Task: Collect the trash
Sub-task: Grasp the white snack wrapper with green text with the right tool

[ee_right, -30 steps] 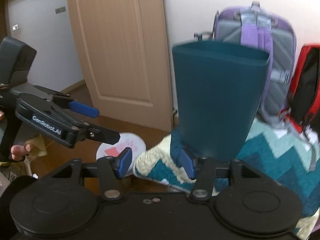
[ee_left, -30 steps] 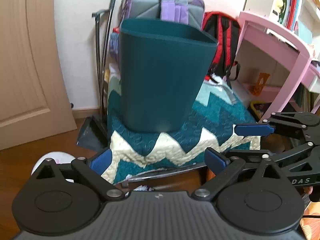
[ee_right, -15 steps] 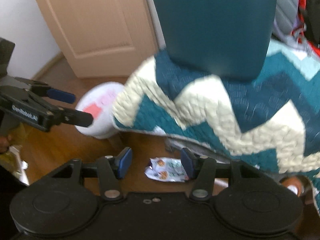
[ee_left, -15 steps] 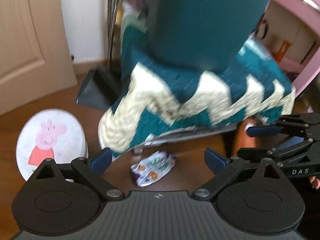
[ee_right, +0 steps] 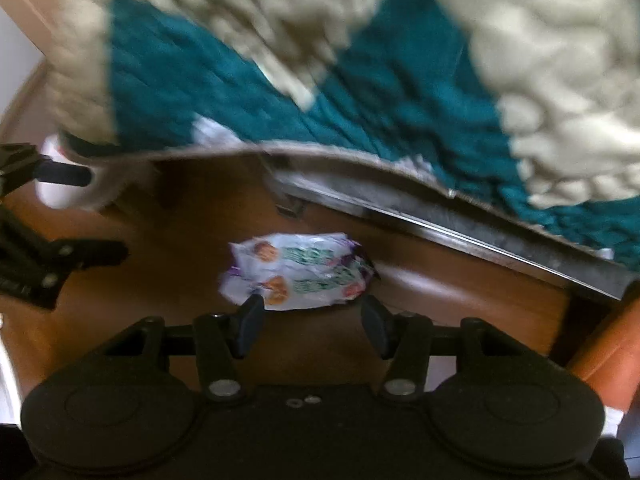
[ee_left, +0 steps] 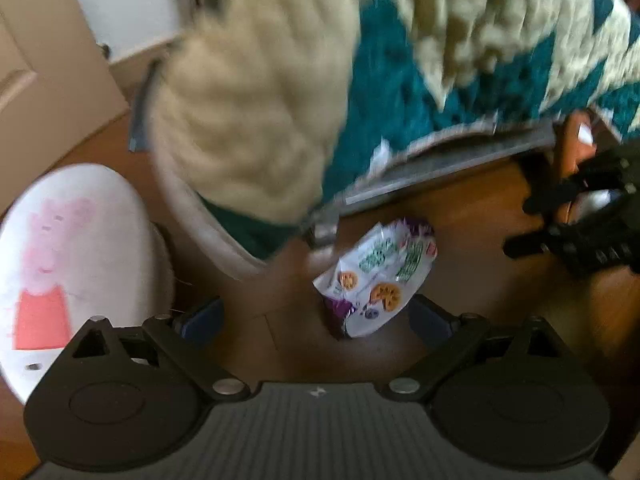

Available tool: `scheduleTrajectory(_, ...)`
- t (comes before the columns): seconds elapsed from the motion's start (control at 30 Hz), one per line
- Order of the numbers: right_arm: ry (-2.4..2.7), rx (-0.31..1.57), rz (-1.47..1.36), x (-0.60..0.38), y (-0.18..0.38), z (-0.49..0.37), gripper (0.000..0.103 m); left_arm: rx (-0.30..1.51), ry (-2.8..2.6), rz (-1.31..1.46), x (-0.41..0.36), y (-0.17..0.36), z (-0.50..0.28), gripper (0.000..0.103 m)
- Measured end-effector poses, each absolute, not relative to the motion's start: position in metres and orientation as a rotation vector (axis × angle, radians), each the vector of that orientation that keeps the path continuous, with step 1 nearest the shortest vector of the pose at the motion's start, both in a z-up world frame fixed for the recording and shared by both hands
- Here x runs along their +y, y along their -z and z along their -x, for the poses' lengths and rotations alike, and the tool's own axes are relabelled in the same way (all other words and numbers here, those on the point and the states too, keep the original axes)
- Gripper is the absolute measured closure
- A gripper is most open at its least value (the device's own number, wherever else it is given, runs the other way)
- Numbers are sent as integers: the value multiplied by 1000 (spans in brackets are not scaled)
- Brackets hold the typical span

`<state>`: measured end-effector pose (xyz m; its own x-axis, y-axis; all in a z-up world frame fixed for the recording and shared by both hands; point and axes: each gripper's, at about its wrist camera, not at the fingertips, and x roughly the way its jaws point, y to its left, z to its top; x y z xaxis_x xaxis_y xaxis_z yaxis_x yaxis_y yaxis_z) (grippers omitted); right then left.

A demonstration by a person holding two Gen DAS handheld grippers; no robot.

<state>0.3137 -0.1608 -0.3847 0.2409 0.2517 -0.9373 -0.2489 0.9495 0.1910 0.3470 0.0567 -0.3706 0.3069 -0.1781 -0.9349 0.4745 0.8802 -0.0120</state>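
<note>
A crumpled white and purple snack wrapper (ee_left: pixel 376 280) lies on the brown wooden floor below the edge of a quilt. In the left wrist view my left gripper (ee_left: pixel 316 316) hangs over it with its jaws wide apart and nothing held. The wrapper (ee_right: pixel 296 276) lies just ahead of the fingertips of my right gripper (ee_right: pixel 312 312), which is open and not touching it. Each gripper shows in the other's view: the right gripper (ee_left: pixel 520 226) at the right edge, the left gripper (ee_right: pixel 80 212) at the left edge. The teal bin is out of view.
A teal and cream zigzag quilt (ee_left: pixel 260 100) hangs over a metal frame (ee_right: pixel 440 216) just behind the wrapper. A white round stool with a pink pig picture (ee_left: pixel 60 260) stands on the left. An orange object (ee_right: pixel 600 352) is at the right. A door (ee_left: pixel 40 60) is at far left.
Both grippers have dropped steeply toward the floor and tilted down. The teal bin and backpacks have left the view, and the wrapper now looms close ahead of both pairs of fingers.
</note>
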Motion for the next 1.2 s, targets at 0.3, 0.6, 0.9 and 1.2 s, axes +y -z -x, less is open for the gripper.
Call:
scheduleTrajectory(0.3,-261,1292,53,-156,469,-346,50,1291,438,-250,55,457,-353,4)
scheduleTrajectory(0.6,-202,1298,0,-143,517,-369,50,1346,412,-170,64,494,-351,4)
scheduleTrajectory(0.9,-185,1306,-36,-146,536,-372,56,1331,373,-110,71,502,-359,4)
scheduleTrajectory(1.2,-251,1290,21,-142,533,-370,64,1306,313,-65,83,501,-372,4)
